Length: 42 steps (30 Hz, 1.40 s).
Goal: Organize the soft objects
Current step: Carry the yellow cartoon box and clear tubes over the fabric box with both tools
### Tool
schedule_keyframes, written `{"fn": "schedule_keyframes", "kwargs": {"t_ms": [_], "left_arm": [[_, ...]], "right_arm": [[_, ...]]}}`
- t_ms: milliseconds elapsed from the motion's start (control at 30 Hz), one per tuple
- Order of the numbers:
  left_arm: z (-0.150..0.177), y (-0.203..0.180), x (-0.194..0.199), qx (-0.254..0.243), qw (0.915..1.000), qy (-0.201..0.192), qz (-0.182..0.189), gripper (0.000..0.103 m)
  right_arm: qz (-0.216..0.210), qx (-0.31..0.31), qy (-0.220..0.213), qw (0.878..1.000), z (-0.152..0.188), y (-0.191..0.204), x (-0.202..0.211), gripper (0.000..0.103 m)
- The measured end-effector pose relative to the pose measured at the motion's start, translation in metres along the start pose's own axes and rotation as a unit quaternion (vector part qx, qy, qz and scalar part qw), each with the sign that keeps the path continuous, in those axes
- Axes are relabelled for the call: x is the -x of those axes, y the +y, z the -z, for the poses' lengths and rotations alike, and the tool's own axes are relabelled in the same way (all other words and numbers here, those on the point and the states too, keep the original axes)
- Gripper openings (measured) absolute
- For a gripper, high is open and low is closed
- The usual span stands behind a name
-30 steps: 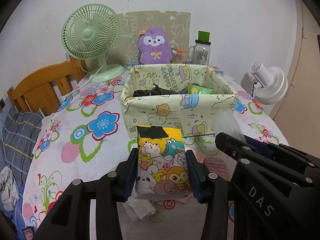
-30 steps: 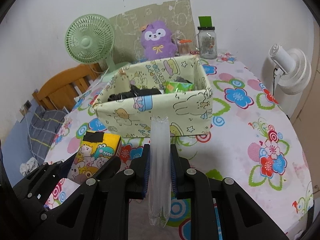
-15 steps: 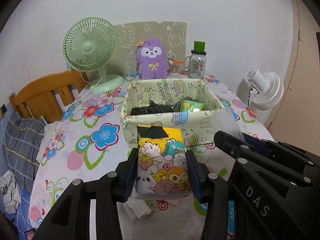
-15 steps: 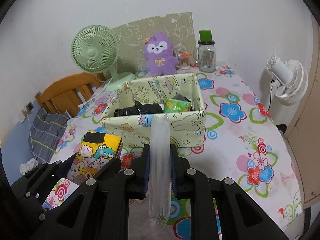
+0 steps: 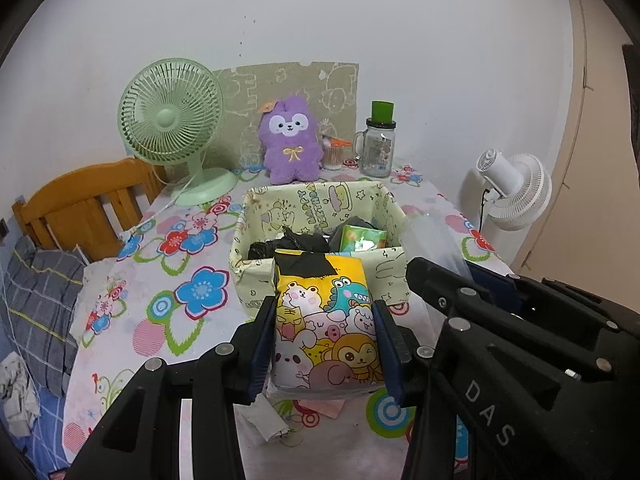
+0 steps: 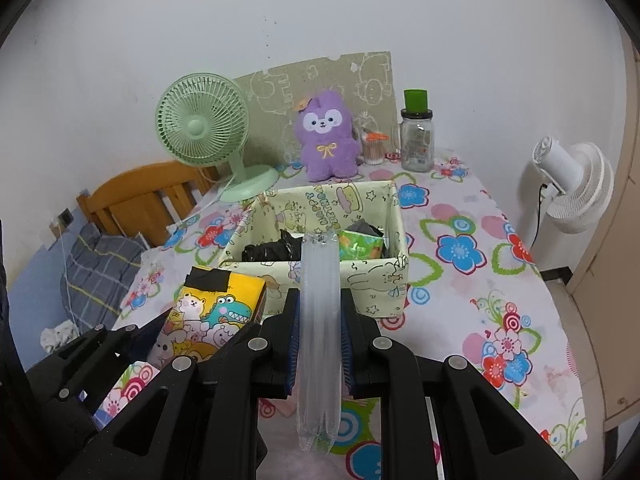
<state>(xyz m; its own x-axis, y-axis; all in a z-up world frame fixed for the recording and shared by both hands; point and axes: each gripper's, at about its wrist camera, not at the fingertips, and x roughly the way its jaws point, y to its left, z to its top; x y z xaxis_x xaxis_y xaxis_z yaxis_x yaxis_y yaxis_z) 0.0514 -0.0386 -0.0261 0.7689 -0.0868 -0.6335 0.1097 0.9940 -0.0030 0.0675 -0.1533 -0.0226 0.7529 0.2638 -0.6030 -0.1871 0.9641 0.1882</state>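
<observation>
Two fans, one plush, one jar.

The fabric bin stands straight ahead of both tools, its open top partly filled by black cloth and a green packet; free room remains along its far inner wall. Behind it, the purple plush, green fan and glass jar crowd the table's back edge. To the right of the bin the table lies bare. A wooden chair blocks the left side.
</observation>
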Motion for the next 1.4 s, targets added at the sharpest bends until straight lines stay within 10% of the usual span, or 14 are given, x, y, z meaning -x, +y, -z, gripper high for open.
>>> {"fn": "schedule_keyframes", "kwargs": {"t_ms": [1400], "left_arm": [[-0.053, -0.001, -0.032, -0.016, 0.9998, -0.009, 0.007, 0.047]], "right_arm": [[0.008, -0.002, -0.01, 1.0, -0.049, -0.013, -0.024, 0.021]]}}
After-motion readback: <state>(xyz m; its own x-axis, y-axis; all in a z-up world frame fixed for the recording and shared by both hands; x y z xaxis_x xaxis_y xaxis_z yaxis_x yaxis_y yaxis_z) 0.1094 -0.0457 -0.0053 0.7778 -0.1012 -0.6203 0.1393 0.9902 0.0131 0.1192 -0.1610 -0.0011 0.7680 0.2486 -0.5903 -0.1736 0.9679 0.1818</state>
